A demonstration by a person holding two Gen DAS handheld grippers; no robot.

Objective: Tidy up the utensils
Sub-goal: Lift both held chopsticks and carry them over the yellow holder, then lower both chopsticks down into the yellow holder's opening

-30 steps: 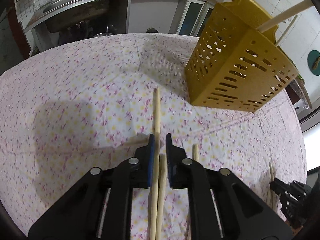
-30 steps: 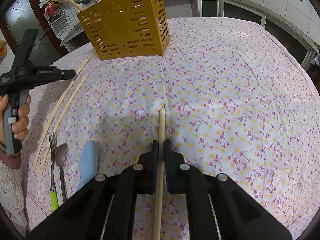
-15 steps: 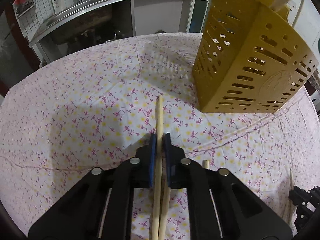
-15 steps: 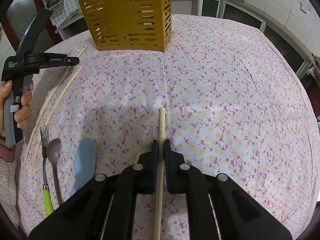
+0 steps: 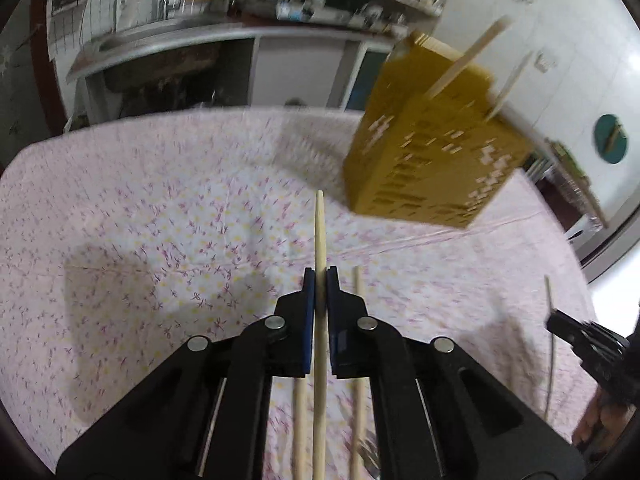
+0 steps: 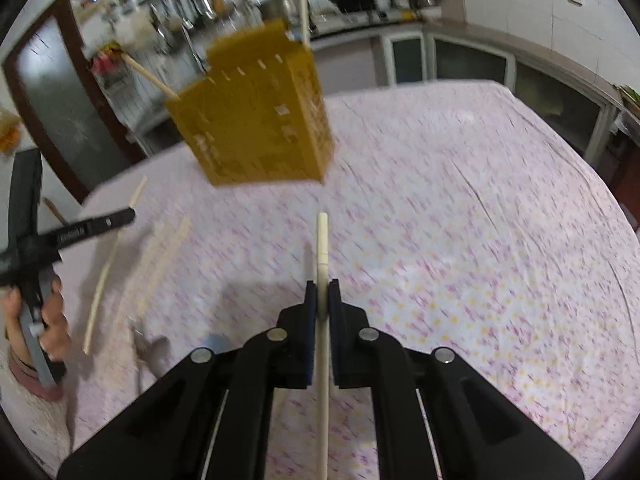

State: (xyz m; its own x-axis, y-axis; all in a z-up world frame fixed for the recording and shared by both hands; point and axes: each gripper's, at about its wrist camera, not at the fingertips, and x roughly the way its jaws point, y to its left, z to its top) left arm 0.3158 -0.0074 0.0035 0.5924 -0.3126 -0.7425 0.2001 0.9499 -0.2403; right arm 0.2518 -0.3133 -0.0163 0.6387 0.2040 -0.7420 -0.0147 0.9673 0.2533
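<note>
Both grippers, left gripper (image 5: pixel 320 280) and right gripper (image 6: pixel 322 292), each clamped on a chopstick (image 5: pixel 320 236), have lifted toward the yellow caddy (image 5: pixel 436 156), ready for insertion.

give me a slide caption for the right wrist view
Right gripper shut on a wooden chopstick, pointing toward the yellow slotted utensil holder on the floral tablecloth.

The tablecloth (image 6: pixel 460 208) is showing pink and yellow flowers on white, the holder (image 6: pixel 256 112) is looking mustard yellow, chopsticks (image 5: pixel 320 240) are pale wood, and the grippers (image 5: pixel 320 276) are black with blue pads.
</note>
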